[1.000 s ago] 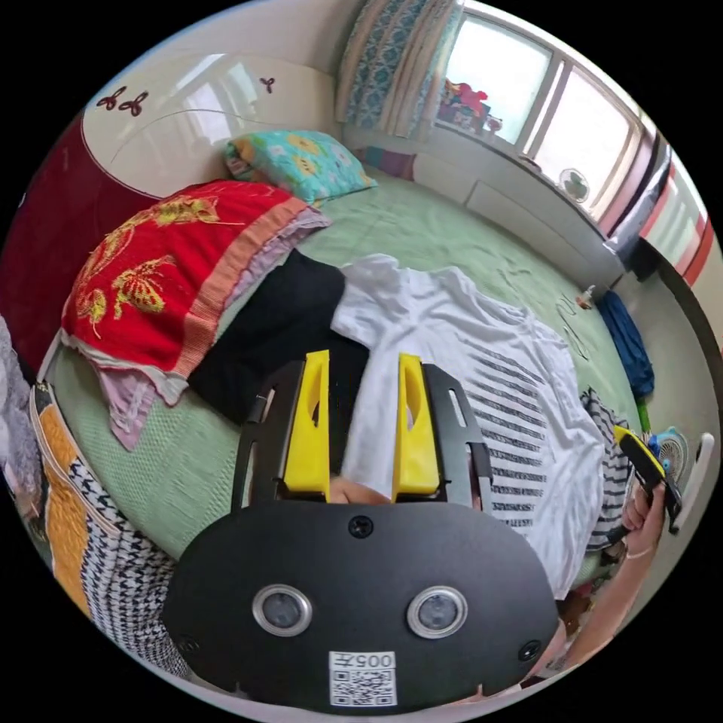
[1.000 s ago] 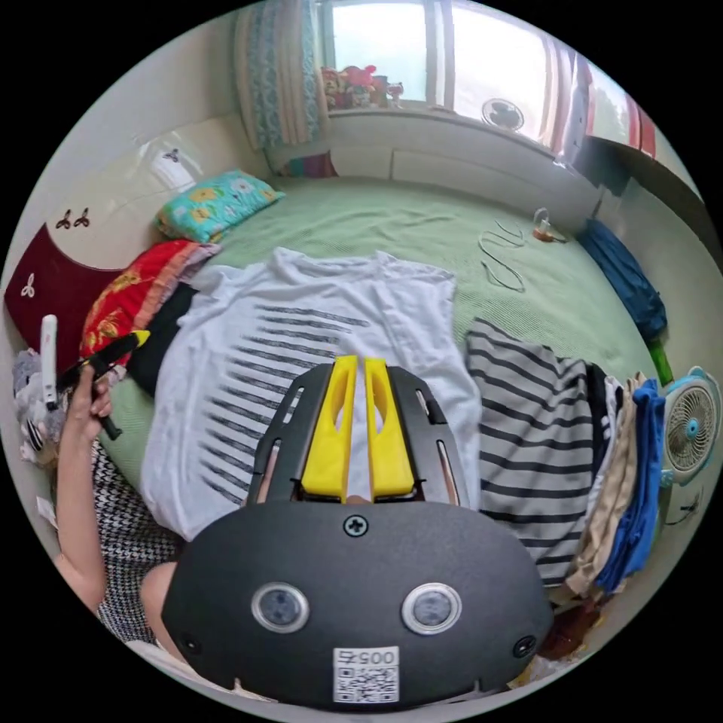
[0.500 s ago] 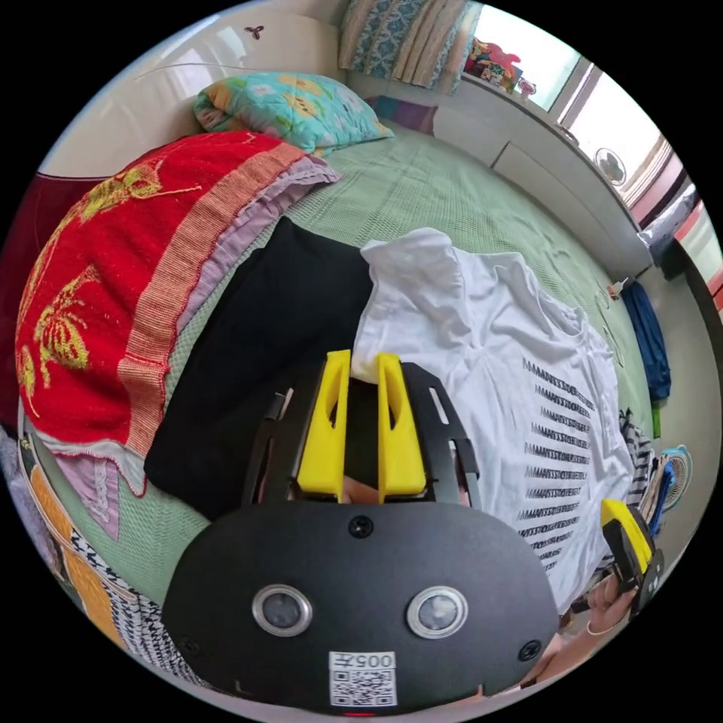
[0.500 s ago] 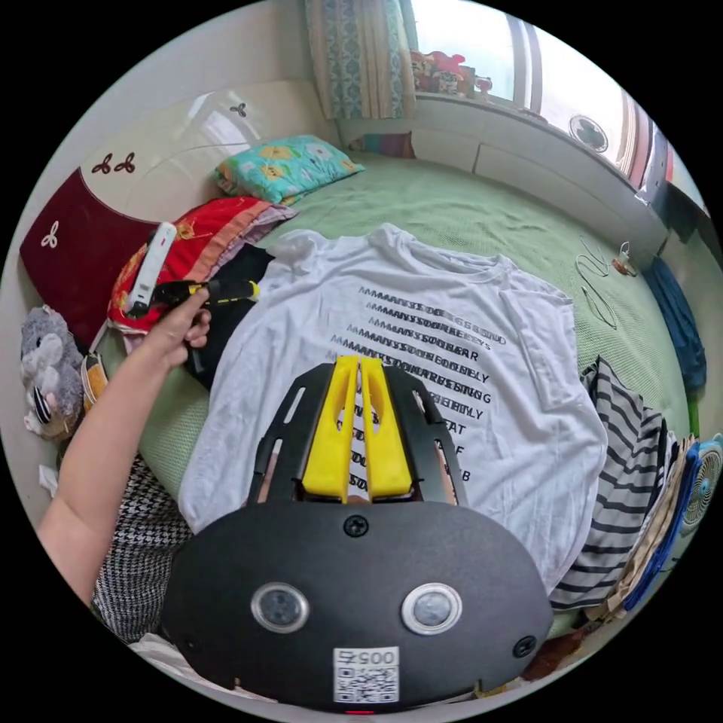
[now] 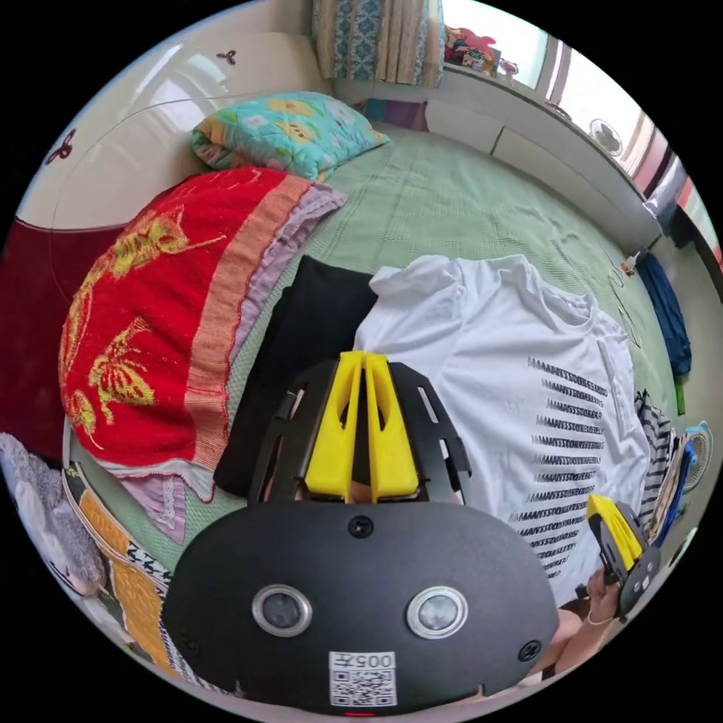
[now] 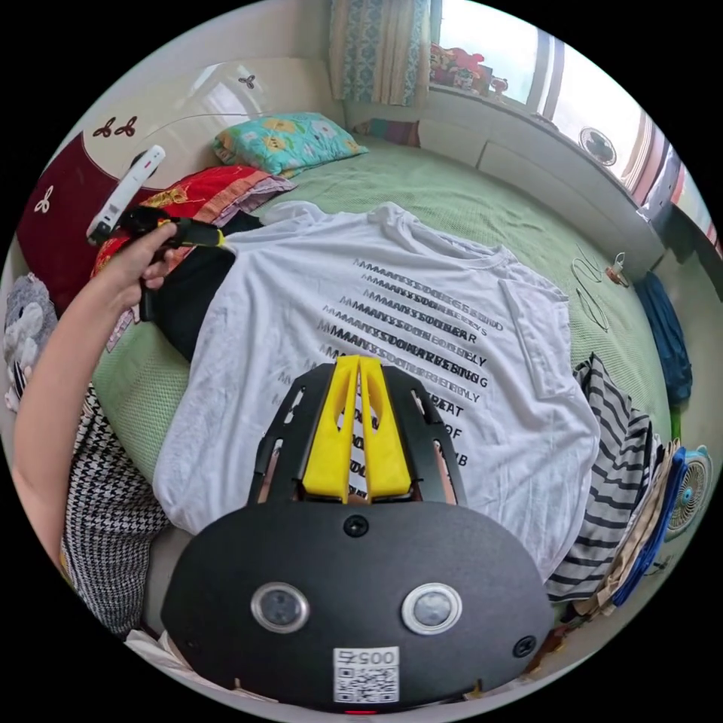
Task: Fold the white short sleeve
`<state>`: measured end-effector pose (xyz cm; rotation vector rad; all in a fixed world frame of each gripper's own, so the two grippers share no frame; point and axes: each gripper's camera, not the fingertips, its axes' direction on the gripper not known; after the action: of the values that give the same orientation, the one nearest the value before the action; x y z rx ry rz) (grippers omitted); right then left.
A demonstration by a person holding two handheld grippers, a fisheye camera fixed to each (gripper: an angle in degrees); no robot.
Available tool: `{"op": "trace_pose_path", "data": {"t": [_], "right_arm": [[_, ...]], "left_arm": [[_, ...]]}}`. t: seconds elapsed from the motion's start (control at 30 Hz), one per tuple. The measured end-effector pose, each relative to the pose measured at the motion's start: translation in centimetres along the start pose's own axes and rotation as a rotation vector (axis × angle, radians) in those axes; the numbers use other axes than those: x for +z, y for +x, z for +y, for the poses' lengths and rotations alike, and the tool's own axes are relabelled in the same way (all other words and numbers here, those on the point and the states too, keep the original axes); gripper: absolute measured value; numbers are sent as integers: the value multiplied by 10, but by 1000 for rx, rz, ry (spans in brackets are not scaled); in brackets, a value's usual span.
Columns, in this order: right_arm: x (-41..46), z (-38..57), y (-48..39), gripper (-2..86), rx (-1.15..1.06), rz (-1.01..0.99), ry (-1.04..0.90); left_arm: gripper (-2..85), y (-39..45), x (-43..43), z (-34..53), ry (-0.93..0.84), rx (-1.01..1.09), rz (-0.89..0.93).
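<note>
**White tee flat on the bed, both grippers closed**

Going left to right in the right gripper view. Stuffed toy point(image 6: 26, 331) at the far edge, cut off by the frame. Then a hand point(image 6: 143, 252) wrapped around the left gripper point(image 6: 213, 237), tips right at the shirt's sleeve edge over a folded black garment point(image 6: 184, 297); couldn't tell from there whether any cloth was pinched. In the left gripper view, left gripper point(image 5: 364, 360) had jaws pressed together at the sleeve hem, tips hiding the exact contact, so hard to call a grip.

White short sleeve point(image 6: 361, 316) spread flat, front up, on the green bed cover point(image 6: 452, 203), collar toward the window. Rows of black print across the chest, doubled and smeared, not legible; lower rows hidden behind the right gripper point(image 6: 358, 365), jaws closed, hovering above the print, holding nothing visible.

Further right: striped garment point(image 6: 621, 459) tucked partly under the shirt's edge, more folded clothes beside it, small fan point(image 6: 689, 489) clipped by the frame.
</note>
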<state>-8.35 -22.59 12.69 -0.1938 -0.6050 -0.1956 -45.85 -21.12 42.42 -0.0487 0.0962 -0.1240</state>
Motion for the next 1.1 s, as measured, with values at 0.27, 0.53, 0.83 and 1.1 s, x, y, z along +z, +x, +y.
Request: {"op": "trace_pose_path", "data": {"t": [0.27,0.53,0.83,1.1], "right_arm": [[17,-11,5,-9,2,7,-23],[34,-23,17,-4,0,14,-54],[10,-94,38,66,-167,-277,142],[105,-250,-74,94,-484,-243,-54]], "left_arm": [[10,143,-36,47,200,515,-116],[80,124,32,71,-19,458,27],[161,9,5,155,149,56,287],[138,-31,31,167,170,-114,350]]}}
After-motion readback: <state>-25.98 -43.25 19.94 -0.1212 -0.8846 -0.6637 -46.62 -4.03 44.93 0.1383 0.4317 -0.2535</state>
